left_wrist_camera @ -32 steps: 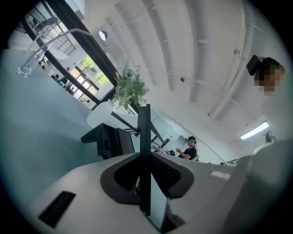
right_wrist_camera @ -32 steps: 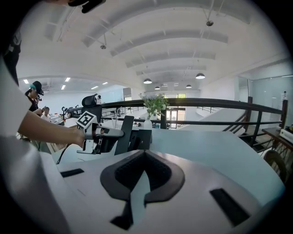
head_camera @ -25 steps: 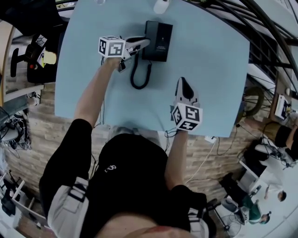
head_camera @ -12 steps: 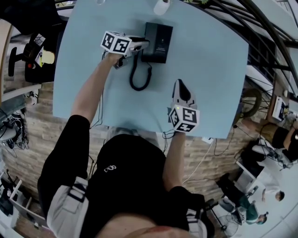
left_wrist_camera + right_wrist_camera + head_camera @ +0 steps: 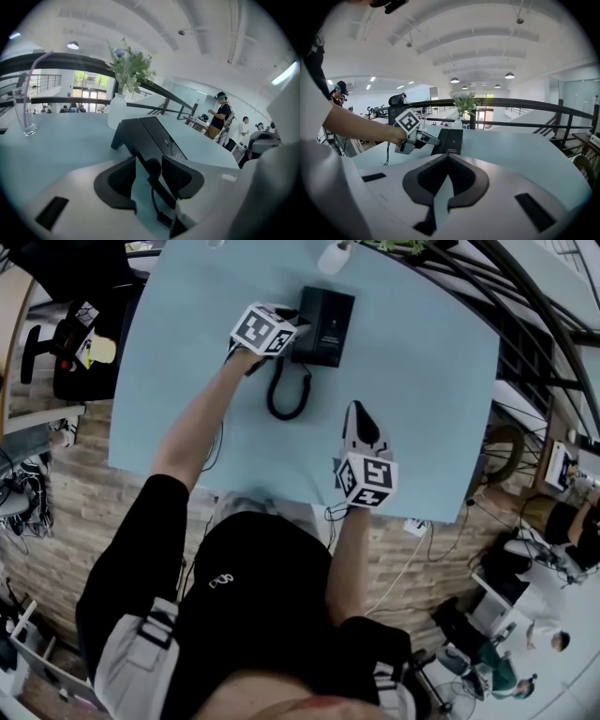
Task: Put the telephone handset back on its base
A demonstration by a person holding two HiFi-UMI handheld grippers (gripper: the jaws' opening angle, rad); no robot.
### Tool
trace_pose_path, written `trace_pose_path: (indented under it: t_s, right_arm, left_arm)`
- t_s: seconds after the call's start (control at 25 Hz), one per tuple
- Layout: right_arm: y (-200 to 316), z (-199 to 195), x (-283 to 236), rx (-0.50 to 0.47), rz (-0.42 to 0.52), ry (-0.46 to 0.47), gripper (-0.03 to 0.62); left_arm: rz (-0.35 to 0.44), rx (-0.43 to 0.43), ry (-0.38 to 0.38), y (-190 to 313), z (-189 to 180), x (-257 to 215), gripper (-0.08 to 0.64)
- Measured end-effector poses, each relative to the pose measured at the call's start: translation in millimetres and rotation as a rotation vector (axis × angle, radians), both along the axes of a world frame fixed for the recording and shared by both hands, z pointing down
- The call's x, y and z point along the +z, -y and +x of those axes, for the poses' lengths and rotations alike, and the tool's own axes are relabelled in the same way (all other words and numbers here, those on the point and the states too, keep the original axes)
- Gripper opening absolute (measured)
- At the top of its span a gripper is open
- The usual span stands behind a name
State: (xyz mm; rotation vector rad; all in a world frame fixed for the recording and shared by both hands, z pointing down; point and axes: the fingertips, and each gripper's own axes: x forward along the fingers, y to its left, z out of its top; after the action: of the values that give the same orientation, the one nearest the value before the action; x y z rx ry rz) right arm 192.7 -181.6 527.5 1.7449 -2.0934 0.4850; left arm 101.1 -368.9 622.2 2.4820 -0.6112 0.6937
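Pale blue worktop (image 5: 422, 409) carries one telephone, far side: the handset (image 5: 140, 140) lies on its base (image 5: 328, 329). Your left gripper (image 5: 149, 161) has jaws opening around the handset end; your right gripper (image 5: 448, 159) has jaws clenched, empty. One vase (image 5: 117, 112) holds a plant (image 5: 129, 68), one glass (image 5: 26, 112) a straw (image 5: 35, 70).

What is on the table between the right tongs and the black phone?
Only bare blue table between the right tongs and the phone, as the head view shows.
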Motion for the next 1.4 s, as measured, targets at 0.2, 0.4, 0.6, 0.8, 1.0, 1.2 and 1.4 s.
trace_pose_path:
  t_s: [0.2, 0.4, 0.6, 0.8, 1.0, 1.2, 1.4]
  right_arm:
    - [-2, -8, -10, -0.012, 0.03, 0.0, -0.006]
    - [15, -26, -37, -0.045, 0.115, 0.003, -0.006]
    - [34, -43, -84, -0.049, 0.24, 0.025, -0.006]
    - [40, -60, -140, -0.025, 0.389, 0.082, -0.006]
    - [36, -63, -182, 0.012, 0.48, 0.089, -0.006]
    - [26, -93, -178, -0.063, 0.458, 0.164, -0.006]
    - [22, -99, -173, -0.065, 0.449, 0.142, -0.006]
  left_arm:
    - [0.091, -0.184, -0.131, -1, -21, -43, 0.13]
    - [0.239, -0.293, -0.221, -20, -43, -109, 0.011]
    - [0.376, -0.349, -0.332, -48, -66, -194, 0.0]
    - [0.489, -0.417, -0.336, -78, -99, -245, 0.0]
    - [0.565, -0.504, -0.391, -112, -123, -293, 0.0]
    - [0.666, -0.528, -0.279, -144, -120, -285, 0.0]
    - [0.652, -0.527, -0.191, -154, -111, -266, 0.0]
